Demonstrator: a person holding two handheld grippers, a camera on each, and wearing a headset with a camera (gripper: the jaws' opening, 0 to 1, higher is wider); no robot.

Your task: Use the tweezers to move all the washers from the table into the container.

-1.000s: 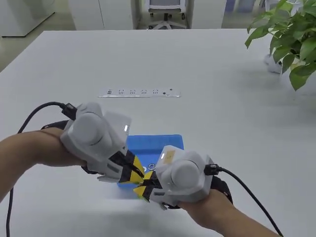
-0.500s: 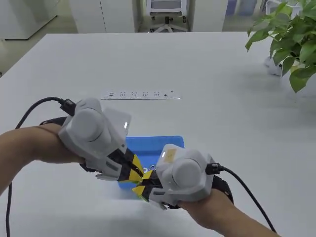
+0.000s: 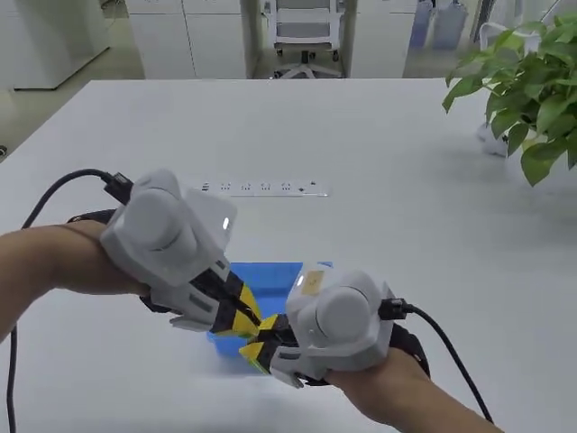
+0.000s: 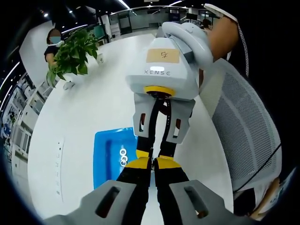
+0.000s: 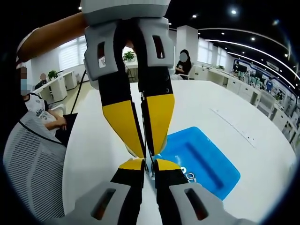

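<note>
Pinching the tweezers [image 5: 150, 169] tip-to-tip, left gripper [image 5: 146, 152] and right gripper [image 5: 149, 164] — jaws nearly closed — meet by the container [image 5: 213, 165].

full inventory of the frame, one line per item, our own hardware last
table: one, white, under everything
container: one, blue, on the table below the grippers
washers: at least two, silver, inside the container
tweezers: one, thin metal, apparently between the right gripper's jaw tips
power strip: one, white, beyond the container
plant: one, green, far right
office chair: one, grey, past the table
mesh chair: one, pale, near side
people: several, background desks
cables: two, black, trailing from the grippers
left gripper, right gripper: white, black-yellow jaws, tips meeting
</note>
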